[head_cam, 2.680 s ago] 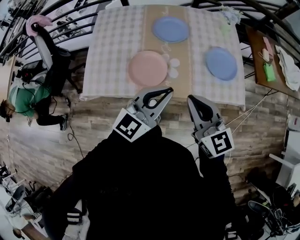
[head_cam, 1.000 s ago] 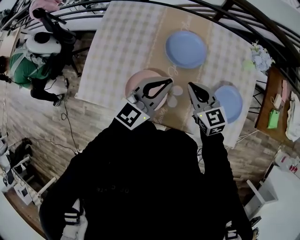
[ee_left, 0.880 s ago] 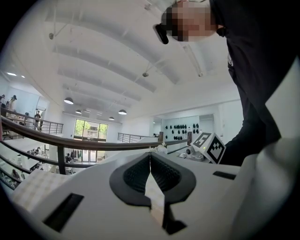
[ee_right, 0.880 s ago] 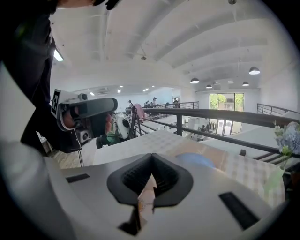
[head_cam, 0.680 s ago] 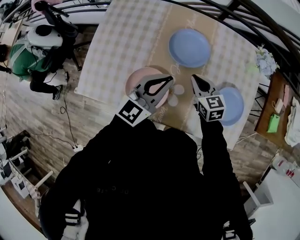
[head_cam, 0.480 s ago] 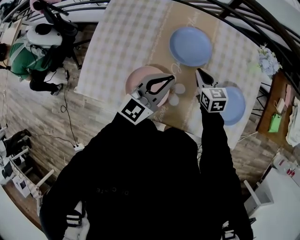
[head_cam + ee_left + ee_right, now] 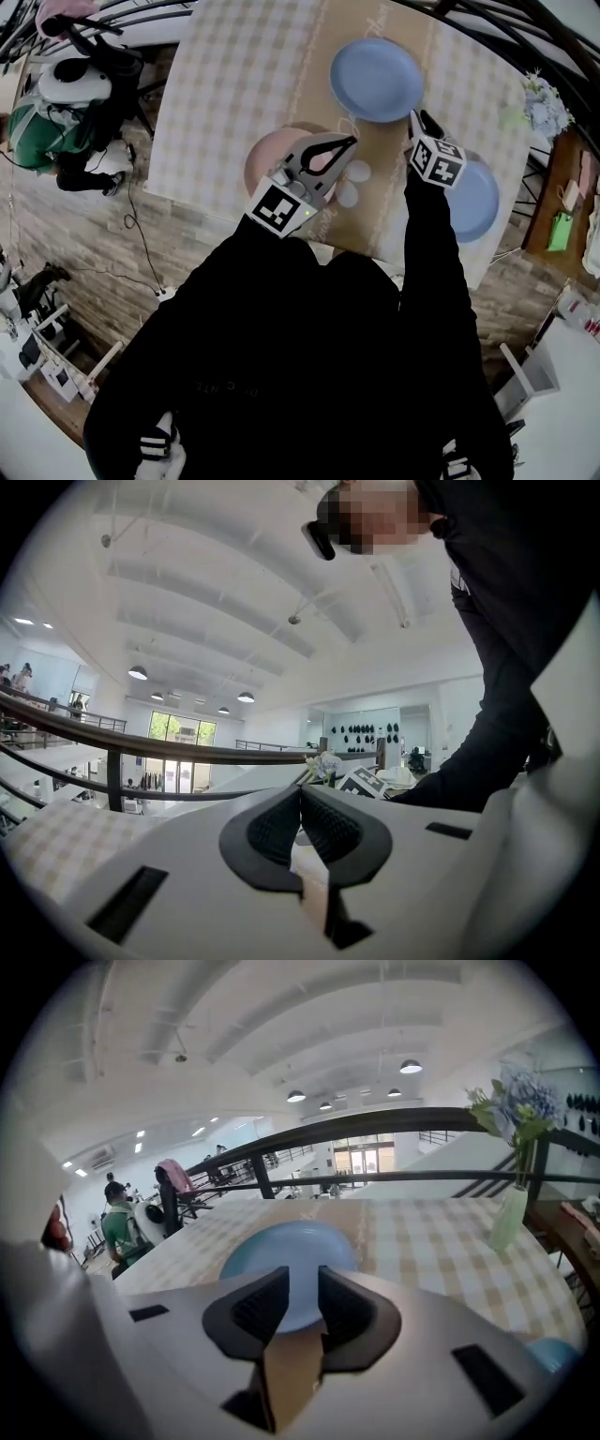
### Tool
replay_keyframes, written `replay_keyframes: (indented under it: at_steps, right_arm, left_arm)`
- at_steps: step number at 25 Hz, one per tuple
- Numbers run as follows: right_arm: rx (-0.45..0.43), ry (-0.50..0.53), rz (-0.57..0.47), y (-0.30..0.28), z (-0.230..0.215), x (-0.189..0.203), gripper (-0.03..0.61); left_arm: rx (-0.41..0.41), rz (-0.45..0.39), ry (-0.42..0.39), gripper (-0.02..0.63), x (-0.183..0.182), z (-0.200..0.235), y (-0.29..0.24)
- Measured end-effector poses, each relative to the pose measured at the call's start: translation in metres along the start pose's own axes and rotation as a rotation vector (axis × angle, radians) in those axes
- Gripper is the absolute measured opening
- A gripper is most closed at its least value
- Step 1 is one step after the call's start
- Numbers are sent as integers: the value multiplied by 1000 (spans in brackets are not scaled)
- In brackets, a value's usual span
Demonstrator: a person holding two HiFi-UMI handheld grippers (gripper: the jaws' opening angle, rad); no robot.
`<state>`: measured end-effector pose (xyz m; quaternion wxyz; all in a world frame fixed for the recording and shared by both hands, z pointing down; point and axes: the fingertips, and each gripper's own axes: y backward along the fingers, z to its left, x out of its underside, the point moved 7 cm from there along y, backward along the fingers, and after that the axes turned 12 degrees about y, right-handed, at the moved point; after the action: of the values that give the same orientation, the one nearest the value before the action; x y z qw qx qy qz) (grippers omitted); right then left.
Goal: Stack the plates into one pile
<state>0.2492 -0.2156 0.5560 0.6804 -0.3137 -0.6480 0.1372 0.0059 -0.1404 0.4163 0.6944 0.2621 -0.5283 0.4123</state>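
**Plates in three separate spots, right gripper at the far blue one**

Plates are all round, smooth and matte-looking, lying flat and well apart on a rectangular table point(image 7: 234, 75). The table has a pale checked cloth with a plain tan runner point(image 7: 384, 202) down the middle.

The far blue plate point(image 7: 375, 67) sits on the runner toward the back. The pink plate point(image 7: 267, 159) lies close to the near edge. A second blue plate point(image 7: 478, 202) lies by the near right corner, close to the drop-off. The whole left side of the cloth is bare, so lots of room there.

The right gripper point(image 7: 417, 117) points at the far blue plate's near right rim. Its jaws have just been opening and stand a narrow gap apart, pinching nothing. The plate shows through that gap, and I can't tell if anything touches.

The left gripper point(image 7: 349, 142) hangs over the pink plate's right edge, its ribbed black pads pressed together with nothing between them.

A few small white discs point(image 7: 352, 183) lie on the runner beside the pink plate.
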Motion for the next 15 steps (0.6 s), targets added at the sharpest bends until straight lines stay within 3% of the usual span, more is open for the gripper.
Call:
replay_keyframes:
  at_steps: [4,15]
  right_arm:
    - [58,-75,23,-24,-19,10,131]
    - [113,-152,87,-68,-27,38,175]
  left_arm:
    - [2,-2,-4,20,8,6,-12]
    - [-12,-5,5,20,24,18,-36]
